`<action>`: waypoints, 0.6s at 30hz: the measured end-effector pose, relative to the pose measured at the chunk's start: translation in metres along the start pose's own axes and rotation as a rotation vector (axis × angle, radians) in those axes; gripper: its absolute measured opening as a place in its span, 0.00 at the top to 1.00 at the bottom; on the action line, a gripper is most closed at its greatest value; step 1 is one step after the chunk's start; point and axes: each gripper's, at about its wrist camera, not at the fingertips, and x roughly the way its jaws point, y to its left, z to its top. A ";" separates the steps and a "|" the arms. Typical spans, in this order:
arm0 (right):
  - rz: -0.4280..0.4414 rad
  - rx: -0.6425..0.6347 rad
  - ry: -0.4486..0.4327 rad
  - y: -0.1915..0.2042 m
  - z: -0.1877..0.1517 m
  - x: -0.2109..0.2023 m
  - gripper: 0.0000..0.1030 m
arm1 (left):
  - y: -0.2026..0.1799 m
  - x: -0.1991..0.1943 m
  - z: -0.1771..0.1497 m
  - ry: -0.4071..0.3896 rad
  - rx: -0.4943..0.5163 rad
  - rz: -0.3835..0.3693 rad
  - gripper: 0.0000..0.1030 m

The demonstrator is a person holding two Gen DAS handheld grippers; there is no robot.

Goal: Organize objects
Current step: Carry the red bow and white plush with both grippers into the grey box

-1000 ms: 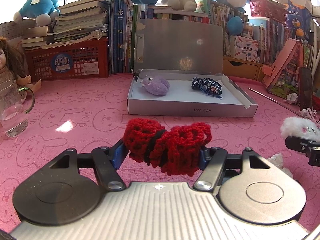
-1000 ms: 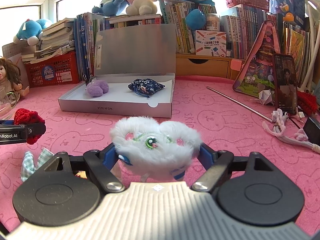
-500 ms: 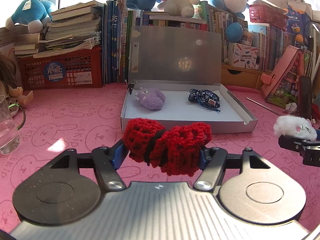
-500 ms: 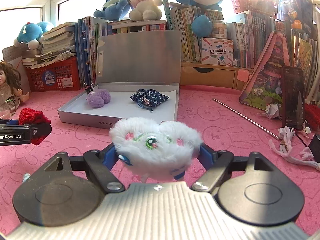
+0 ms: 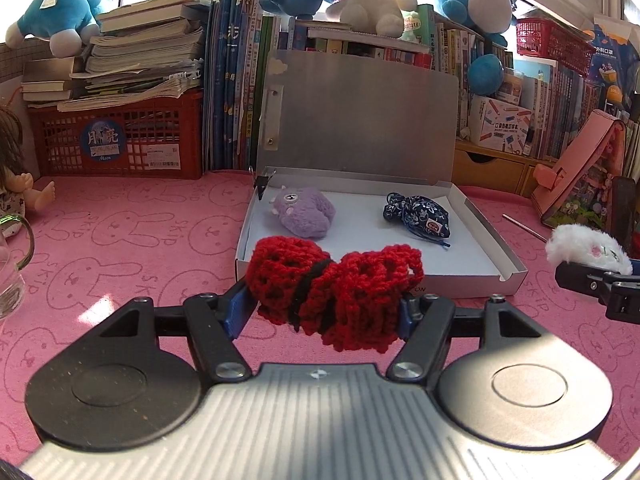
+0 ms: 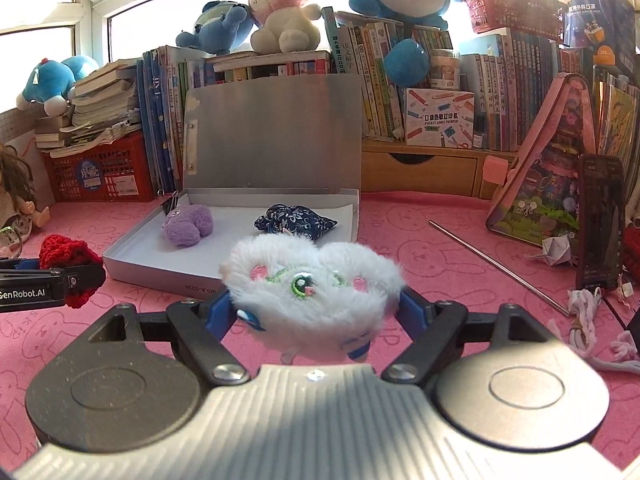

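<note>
My left gripper [image 5: 324, 304] is shut on a red crocheted piece [image 5: 332, 284] and holds it above the pink mat, just in front of the open grey box [image 5: 460, 280]. My right gripper [image 6: 316, 308] is shut on a white fluffy plush [image 6: 312, 284], also in front of the box [image 6: 160, 276]. Inside the box lie a purple plush [image 5: 306, 216] and a dark blue floral pouch [image 5: 418, 216]. The right gripper with its white plush [image 5: 584, 248] shows at the right edge of the left wrist view. The left gripper with the red piece [image 6: 68, 260] shows at the left of the right wrist view.
The box lid [image 5: 360, 116] stands upright at the back. Books, a red basket [image 5: 116, 140] and plush toys line the far side. A doll [image 5: 16, 184] and a glass [image 5: 8, 280] are at left. A metal rod [image 6: 496, 268], phone [image 6: 600, 224] and cords [image 6: 592, 328] lie at right.
Both grippers have moved forward toward the box and risen a little, each still holding its object. The box now looks larger and closer in both views.
</note>
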 end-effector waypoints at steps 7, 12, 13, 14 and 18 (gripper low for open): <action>0.010 0.002 0.010 0.003 0.011 0.020 0.21 | 0.002 0.017 0.012 0.008 -0.019 0.005 0.30; 0.006 -0.006 0.018 0.003 0.022 0.037 0.21 | 0.003 0.036 0.022 0.020 -0.032 0.014 0.30; 0.008 -0.002 0.023 0.002 0.024 0.041 0.21 | 0.003 0.041 0.024 0.020 -0.034 0.017 0.30; 0.011 0.005 0.030 0.001 0.026 0.045 0.21 | 0.003 0.045 0.026 0.022 -0.035 0.020 0.30; 0.026 0.029 0.052 0.000 0.032 0.062 0.21 | 0.001 0.061 0.033 0.024 -0.032 0.026 0.30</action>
